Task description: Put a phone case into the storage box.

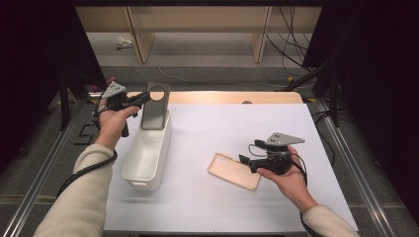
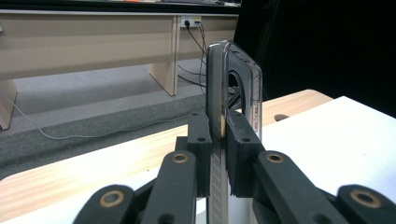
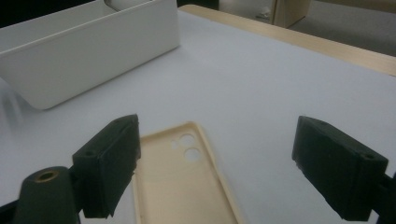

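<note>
Right hand-held gripper point(image 1: 247, 153) apart over beige case point(image 1: 234, 171) | left hand-held gripper point(image 1: 144, 97) clamps grey case point(image 1: 156, 112)

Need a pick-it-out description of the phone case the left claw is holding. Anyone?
Start at the white bin on the left of the white mat. Above its far end, the left claw pinches a dark grey phone case upright. Unlike the beige case lying flat near the right claw, it has one large round cutout.
</note>
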A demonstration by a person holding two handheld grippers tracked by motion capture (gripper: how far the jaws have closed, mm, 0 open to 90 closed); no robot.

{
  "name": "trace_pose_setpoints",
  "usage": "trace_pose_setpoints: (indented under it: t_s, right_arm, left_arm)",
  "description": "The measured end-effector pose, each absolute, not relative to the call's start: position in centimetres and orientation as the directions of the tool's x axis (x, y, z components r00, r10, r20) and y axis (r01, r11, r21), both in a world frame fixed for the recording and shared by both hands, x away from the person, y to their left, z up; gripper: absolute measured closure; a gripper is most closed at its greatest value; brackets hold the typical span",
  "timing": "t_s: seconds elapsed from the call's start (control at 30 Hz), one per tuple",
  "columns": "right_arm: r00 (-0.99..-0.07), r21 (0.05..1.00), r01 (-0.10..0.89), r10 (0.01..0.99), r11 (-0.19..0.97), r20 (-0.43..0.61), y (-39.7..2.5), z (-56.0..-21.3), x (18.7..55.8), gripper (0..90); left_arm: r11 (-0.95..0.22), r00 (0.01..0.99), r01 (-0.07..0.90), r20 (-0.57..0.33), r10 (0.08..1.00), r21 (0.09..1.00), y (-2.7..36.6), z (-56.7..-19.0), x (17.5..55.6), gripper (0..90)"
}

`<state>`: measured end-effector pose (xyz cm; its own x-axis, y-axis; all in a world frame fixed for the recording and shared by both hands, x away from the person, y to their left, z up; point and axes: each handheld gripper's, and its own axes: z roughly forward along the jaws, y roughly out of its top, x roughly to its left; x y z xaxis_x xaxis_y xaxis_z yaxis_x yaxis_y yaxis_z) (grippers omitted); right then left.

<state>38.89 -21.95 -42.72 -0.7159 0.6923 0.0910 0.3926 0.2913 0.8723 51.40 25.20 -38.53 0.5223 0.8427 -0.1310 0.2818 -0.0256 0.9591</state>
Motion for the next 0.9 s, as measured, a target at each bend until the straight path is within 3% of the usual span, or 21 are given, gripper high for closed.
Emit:
trace_pose_setpoints:
  t_s: [0.9]
  right_arm:
    - [-0.715, 0.873, 0.392, 0.693, 0.290, 0.091, -21.96, -42.72, 38.89, 16.1]
  left_arm:
    - [-0.028, 0.513, 0.317, -0.147, 0.846, 0.948, 24.97, -39.57, 51.99, 81.2]
